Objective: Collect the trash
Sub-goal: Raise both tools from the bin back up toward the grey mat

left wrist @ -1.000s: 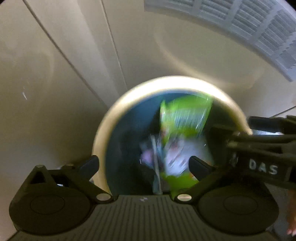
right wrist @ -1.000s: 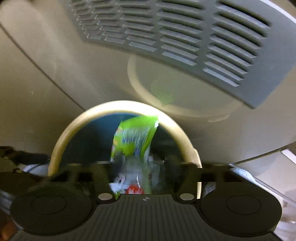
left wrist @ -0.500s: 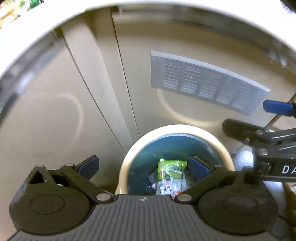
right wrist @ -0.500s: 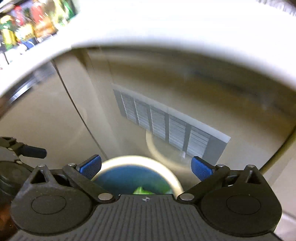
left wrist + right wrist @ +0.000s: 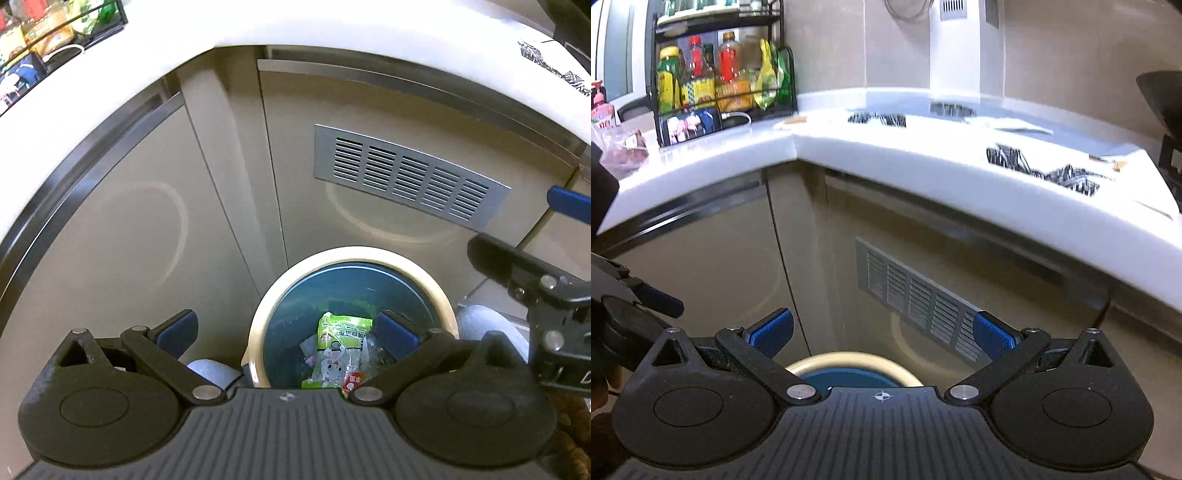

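Note:
A round trash bin (image 5: 436, 291) with a cream rim and blue liner stands on the floor against the cabinet. Inside lie a green snack wrapper (image 5: 341, 334) and other crumpled wrappers. My left gripper (image 5: 286, 330) is open and empty, high above the bin. My right gripper (image 5: 881, 332) is open and empty, raised higher; only the bin's far rim (image 5: 849, 360) shows below it. The right gripper's arm (image 5: 532, 288) shows at the right of the left wrist view. On the white countertop (image 5: 923, 155) lie black-and-white wrappers (image 5: 1045, 166) and small scraps (image 5: 796, 120).
Beige cabinet doors with a grey vent grille (image 5: 406, 173) stand behind the bin. A black rack (image 5: 716, 81) of bottles and packets sits at the counter's left back. A dark object (image 5: 1163, 103) stands at the counter's right edge.
Both grippers have risen away from the bin. The green wrapper, falling a second ago, now rests inside it. The right view has tilted up onto the countertop.

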`<state>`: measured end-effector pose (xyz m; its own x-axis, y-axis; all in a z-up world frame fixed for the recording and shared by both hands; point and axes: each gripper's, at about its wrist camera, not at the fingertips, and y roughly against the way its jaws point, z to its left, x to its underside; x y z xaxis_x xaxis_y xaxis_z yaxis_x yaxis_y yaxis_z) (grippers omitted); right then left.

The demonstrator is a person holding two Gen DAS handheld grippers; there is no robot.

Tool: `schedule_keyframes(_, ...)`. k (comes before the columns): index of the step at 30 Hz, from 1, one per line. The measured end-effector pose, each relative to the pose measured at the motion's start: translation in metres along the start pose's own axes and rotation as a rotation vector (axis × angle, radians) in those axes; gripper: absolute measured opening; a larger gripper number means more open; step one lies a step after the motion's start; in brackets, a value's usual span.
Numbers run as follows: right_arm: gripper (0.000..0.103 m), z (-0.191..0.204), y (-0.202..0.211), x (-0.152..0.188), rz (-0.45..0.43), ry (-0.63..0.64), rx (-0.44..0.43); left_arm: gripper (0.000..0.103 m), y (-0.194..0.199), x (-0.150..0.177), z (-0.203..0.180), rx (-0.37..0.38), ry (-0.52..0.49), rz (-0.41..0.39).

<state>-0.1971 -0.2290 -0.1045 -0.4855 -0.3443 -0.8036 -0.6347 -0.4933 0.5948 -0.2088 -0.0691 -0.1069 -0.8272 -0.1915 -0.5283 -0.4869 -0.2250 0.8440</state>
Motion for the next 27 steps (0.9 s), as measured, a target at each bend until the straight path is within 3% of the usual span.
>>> schedule_keyframes(15,0.103,-0.002,0.002,0.009,0.015,-0.01,-0.003,0.103,-0.001,0.004,-0.001,-0.011,-0.001,0.01)
schedule_keyframes(27,0.103,-0.002,-0.004,0.013,0.048,-0.02,-0.011,0.103,-0.013,0.006,0.001,0.032,0.009,0.093)
